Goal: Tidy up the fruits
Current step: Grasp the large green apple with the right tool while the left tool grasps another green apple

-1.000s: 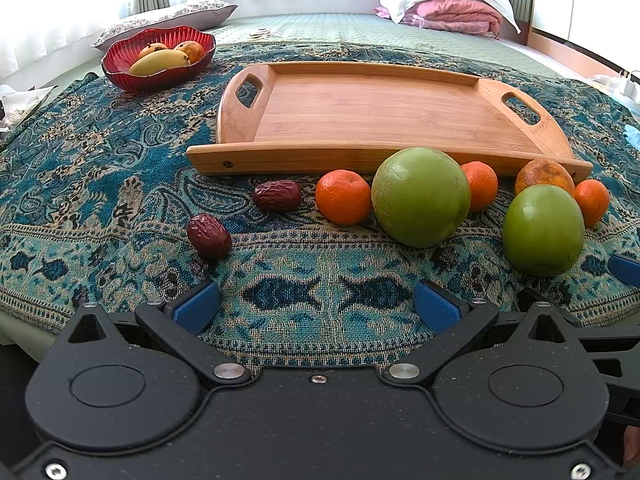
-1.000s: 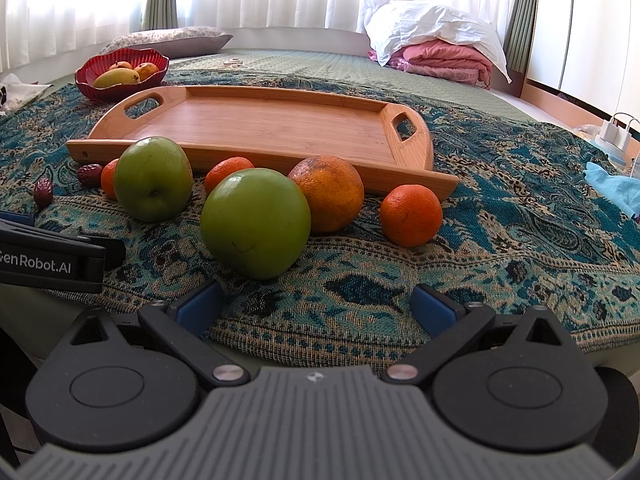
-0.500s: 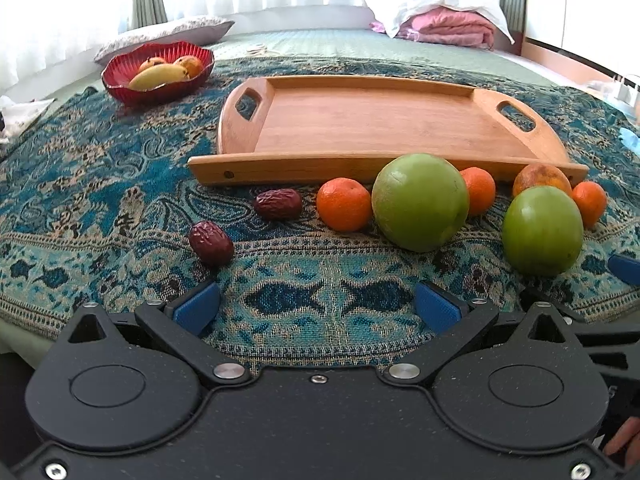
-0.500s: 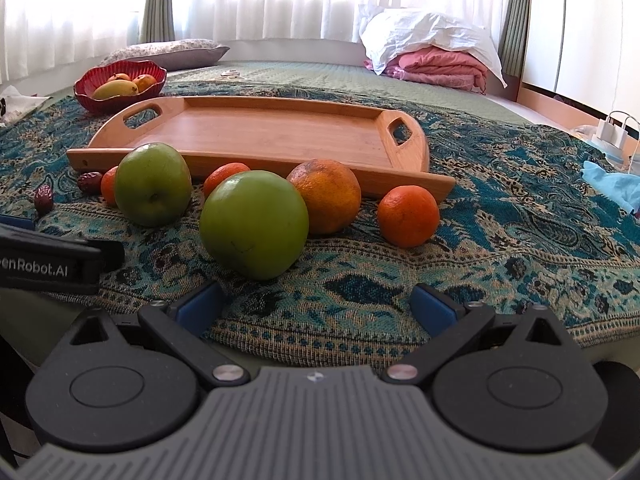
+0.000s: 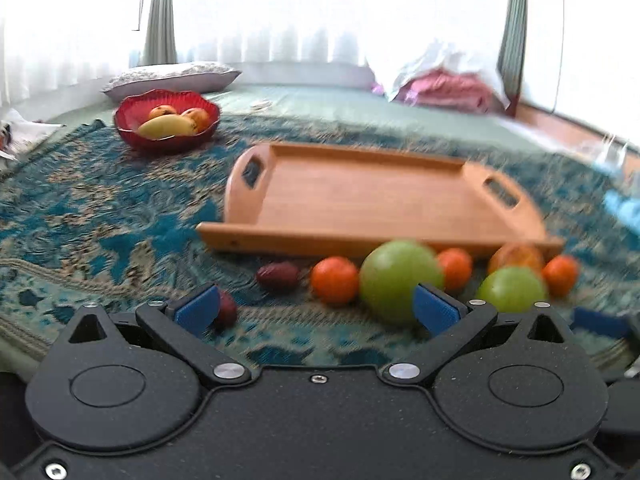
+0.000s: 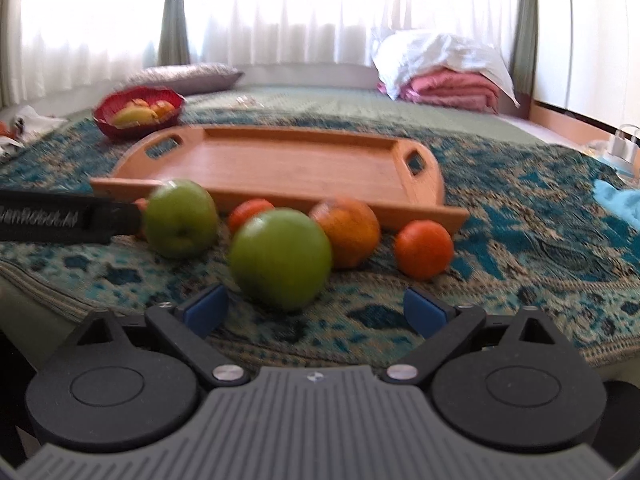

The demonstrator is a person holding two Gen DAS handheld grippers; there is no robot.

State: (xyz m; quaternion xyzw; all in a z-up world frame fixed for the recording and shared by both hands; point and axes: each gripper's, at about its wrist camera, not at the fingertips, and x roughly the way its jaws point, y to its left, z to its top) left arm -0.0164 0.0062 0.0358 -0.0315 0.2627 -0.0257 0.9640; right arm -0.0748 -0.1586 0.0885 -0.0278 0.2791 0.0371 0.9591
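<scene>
So, both grippers hover at near edge of cloth (image 6: 540, 240), nothing btw the pads. Left gripper (image 5: 316, 312) jaws wide apart; right gripper (image 6: 316, 306) jaws wide but closing, a green apple (image 6: 280, 258) just ahead. Fruit row lies along near side of wooden tray (image 6: 280, 164): apples, oranges, dates. Red bowl (image 5: 166, 126) far left.
</scene>
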